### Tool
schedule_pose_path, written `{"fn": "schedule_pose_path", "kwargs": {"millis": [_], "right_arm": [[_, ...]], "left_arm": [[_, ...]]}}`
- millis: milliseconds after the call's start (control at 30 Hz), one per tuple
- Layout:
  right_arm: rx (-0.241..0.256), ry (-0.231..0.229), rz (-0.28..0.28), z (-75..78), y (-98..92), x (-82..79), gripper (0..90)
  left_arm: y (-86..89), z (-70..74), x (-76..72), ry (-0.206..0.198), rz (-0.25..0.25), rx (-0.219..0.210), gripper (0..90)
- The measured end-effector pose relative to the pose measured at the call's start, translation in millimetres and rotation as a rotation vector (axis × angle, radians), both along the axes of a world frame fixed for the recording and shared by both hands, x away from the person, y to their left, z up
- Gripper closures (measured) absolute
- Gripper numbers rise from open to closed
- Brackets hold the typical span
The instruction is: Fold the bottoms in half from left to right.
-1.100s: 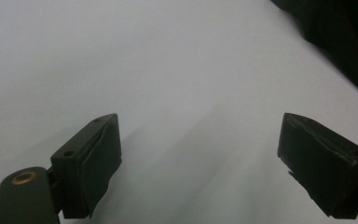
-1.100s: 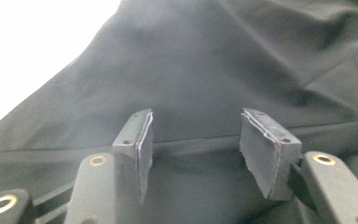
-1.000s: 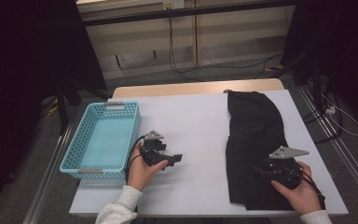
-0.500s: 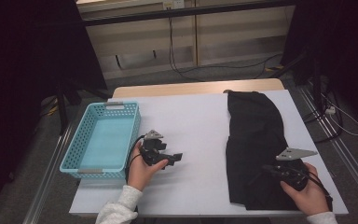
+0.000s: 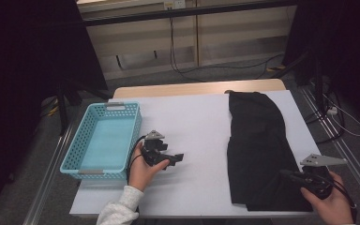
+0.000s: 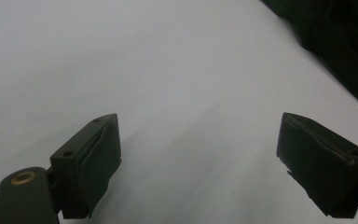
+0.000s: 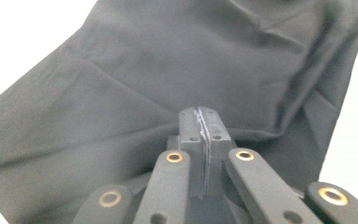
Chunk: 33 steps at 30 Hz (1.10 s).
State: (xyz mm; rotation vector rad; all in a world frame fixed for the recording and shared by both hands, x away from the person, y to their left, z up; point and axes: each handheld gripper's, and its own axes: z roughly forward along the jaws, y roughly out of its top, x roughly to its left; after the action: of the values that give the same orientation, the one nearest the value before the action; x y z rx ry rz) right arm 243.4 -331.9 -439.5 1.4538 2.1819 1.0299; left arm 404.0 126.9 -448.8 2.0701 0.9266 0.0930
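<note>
Black fabric, a dark garment (image 5: pixel 258 150), lying lengthwise down the right half of the high view, spread on the white desk (image 5: pixel 197 126) from near the far edge to the near edge. Covering most of the right gripper view too (image 7: pixel 168 70), creased and rumpled, with bare white desk showing at the upper left and along the right edge of that frame.

Hovering at the lower right of the high view, right gripper (image 5: pixel 290 175), gripped by a hand (image 5: pixel 330 204) at the bottom right corner, tips reaching over the garment's lower right part. Jaws pressed together in the right gripper view (image 7: pixel 201 122), pads meeting in a thin line, just above the cloth; cannot tell whether any fabric is pinched between them.

Resting left of centre in the high view, left gripper (image 5: pixel 176 158), held by the other hand (image 5: pixel 143 168), pointing toward the right of the frame over bare desk, well apart from the garment. Jaws standing wide apart in the left gripper view (image 6: pixel 198 168), nothing between them, the garment's dark edge (image 6: pixel 340 42) sitting in the upper right corner.

Standing at the left of the high view, just beside the left hand, light blue perforated plastic basket (image 5: pixel 82 140).
</note>
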Motion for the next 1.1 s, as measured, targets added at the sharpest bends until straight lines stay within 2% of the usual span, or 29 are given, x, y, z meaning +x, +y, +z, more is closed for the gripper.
{"fn": "schedule_pose_path", "kwargs": {"millis": [300,400,467,500,567,700,800,867,967,1033,1100], "right_arm": [[0.01,-0.007,-0.045,1.6,-19.1,-15.0,89.9],[-0.016,-0.008,-0.064,2.1,-22.9,-17.7,89.9],[-0.001,-0.02,-0.077,2.6,-27.1,-18.2,89.4],[0.006,-0.022,-0.087,2.9,-28.4,-18.0,88.0],[-0.006,-0.033,-0.108,1.2,-28.8,-15.6,77.8],[-0.027,-0.015,-0.12,-1.9,-23.7,-13.3,67.0],[-0.025,0.003,-0.142,-1.0,-23.0,-15.1,64.5],[-0.012,0.02,-0.156,-2.0,-22.8,-15.8,64.4],[-0.024,0.052,-0.158,-7.2,-19.5,-12.5,65.6],[-0.011,0.052,-0.146,-9.8,-16.3,-8.7,71.5],[-0.018,0.066,-0.138,-8.3,-14.5,-4.8,85.1]], "left_arm": [[-0.2,-0.1,0.1,0.001,0.0,0.001,13.7],[-0.5,-0.3,0.2,-0.001,0.001,0.002,13.7],[-0.9,-0.8,0.3,0.001,-0.005,0.006,13.7],[-1.3,-1.1,0.2,0.003,-0.005,0.01,13.7],[-2.4,-2.6,0.3,0.003,-0.006,0.014,13.7],[-4.0,-2.9,-0.3,0.003,-0.009,0.018,13.8],[-4.0,-2.9,0.0,0.002,-0.008,0.018,13.8],[-3.8,-3.2,0.2,0.006,-0.012,0.023,13.8],[-4.5,-3.8,0.2,0.006,-0.014,0.026,13.9],[-5.4,-3.8,0.0,0.005,-0.015,0.026,13.9],[-5.8,-3.8,-0.3,0.006,-0.018,0.028,13.9]]}}
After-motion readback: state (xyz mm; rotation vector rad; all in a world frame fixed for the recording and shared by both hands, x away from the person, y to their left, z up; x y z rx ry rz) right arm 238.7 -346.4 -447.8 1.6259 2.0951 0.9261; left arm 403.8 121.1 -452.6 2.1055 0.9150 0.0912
